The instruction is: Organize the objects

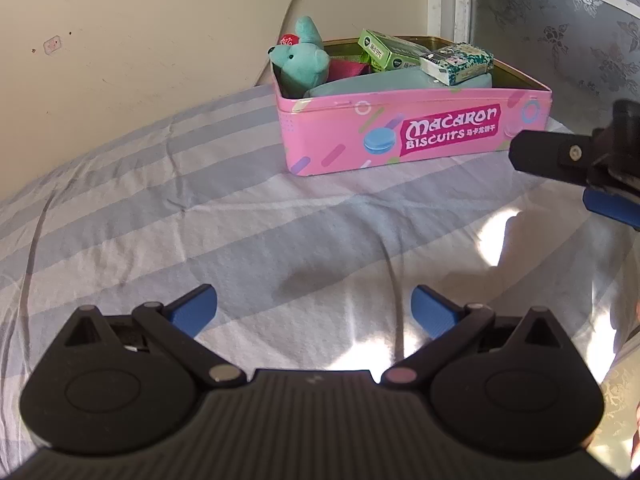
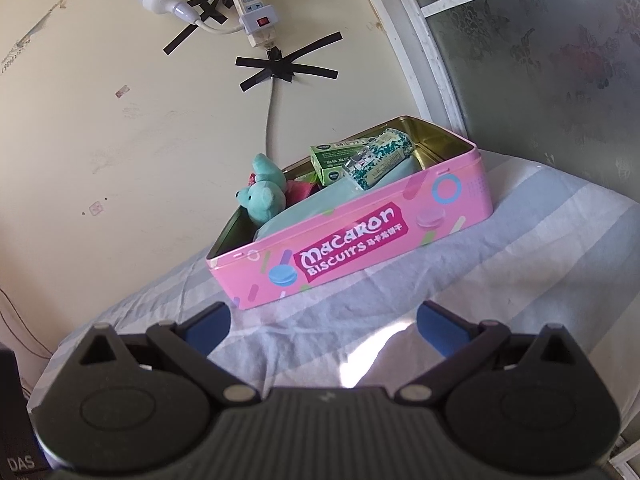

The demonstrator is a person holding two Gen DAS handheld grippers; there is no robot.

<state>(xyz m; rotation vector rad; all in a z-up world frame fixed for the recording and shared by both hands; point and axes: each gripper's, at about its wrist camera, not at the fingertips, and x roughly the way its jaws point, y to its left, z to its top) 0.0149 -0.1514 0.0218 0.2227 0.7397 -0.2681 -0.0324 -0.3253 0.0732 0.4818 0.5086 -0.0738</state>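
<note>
A pink "Macaron Biscuits" tin [image 1: 420,136] stands open on the striped bed sheet; it also shows in the right wrist view [image 2: 360,240]. Inside lie a teal plush toy [image 1: 304,60] [image 2: 262,196], a green box [image 1: 384,50] [image 2: 336,156], a white and green patterned pack [image 1: 456,63] [image 2: 378,156] and a pale blue case [image 1: 380,82] [image 2: 320,200]. My left gripper [image 1: 314,310] is open and empty over the sheet, well in front of the tin. My right gripper [image 2: 324,330] is open and empty just in front of the tin; it also shows at the right edge of the left wrist view [image 1: 576,168].
The striped sheet [image 1: 200,200] covers the bed. A cream wall [image 2: 120,140] rises behind the tin, with a power strip [image 2: 254,12] and a cable taped on it. A patterned glass panel [image 2: 560,60] stands at the right. The bed edge falls away at left.
</note>
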